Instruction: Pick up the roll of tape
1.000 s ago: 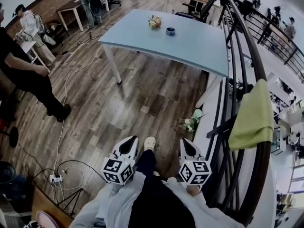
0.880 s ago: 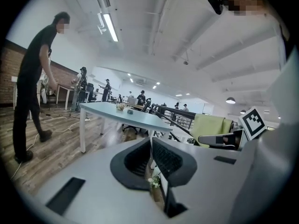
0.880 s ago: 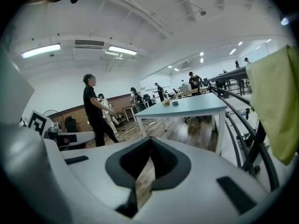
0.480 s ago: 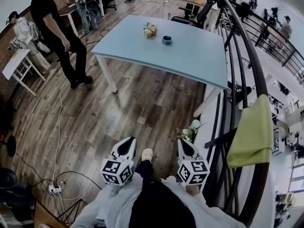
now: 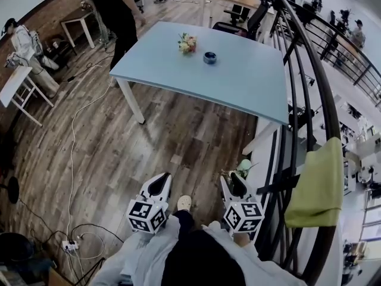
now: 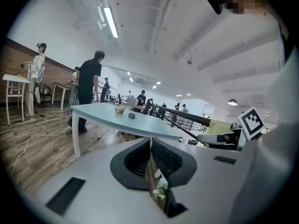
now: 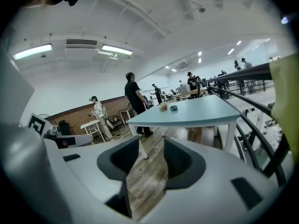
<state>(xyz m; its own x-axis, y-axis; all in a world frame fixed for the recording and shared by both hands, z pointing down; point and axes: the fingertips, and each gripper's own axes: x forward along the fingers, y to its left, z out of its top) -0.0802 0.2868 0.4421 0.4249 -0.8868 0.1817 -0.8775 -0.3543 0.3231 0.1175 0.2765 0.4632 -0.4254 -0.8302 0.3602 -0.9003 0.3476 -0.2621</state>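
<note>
The roll of tape [image 5: 210, 57] is a small dark blue ring on the far part of a pale blue table [image 5: 244, 85], beside a small bunch of flowers [image 5: 187, 42]. It shows tiny in the left gripper view, tape [image 6: 132, 115], and in the right gripper view, tape [image 7: 174, 108]. Both grippers are held low in front of the person's body, far short of the table. The left gripper [image 5: 158, 185] [image 6: 150, 141] has its jaws together with nothing in them. On the right gripper [image 5: 233, 185] [image 7: 152, 141] the jaws are opening, and only wooden floor shows between them.
A dark curved railing [image 5: 309, 100] runs along the right with a green cloth [image 5: 318, 180] hung over it. A potted flower [image 5: 241, 168] stands on the floor ahead of the right gripper. A person in black [image 5: 116, 11] stands at the table's far left corner. Cables and a power strip [image 5: 70, 245] lie at left.
The table has come nearer and lower in the head view as the person walks toward it. The person in black has walked from the left wall to the table's far corner.
</note>
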